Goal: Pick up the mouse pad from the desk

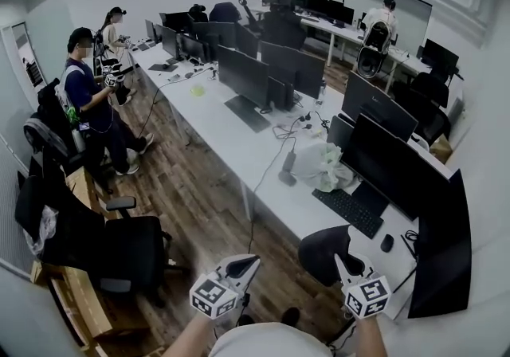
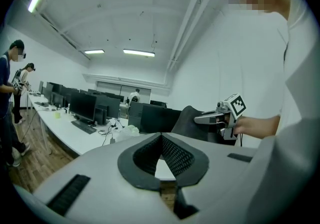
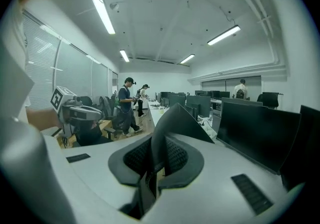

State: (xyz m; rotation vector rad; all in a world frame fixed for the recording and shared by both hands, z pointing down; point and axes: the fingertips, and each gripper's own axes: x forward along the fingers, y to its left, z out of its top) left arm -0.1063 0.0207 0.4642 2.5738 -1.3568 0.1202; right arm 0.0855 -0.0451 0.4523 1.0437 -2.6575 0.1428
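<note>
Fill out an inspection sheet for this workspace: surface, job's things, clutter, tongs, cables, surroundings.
Surface: long white desk, bare along its front edge.
Job's things: black mouse pad, held in the air by the desk's near end.
Clutter: keyboard, mouse, crumpled bag, monitors.
Tongs: right tongs shut on the mouse pad; left tongs shut, empty.
Cables: dark cable crosses the desk and drops over its edge.
Surroundings: office chair, people standing, wooden floor.

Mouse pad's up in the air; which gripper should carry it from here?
Right. The right gripper is shut on the mouse pad, holding it up off the desk. The left gripper is shut with nothing between its jaws.
</note>
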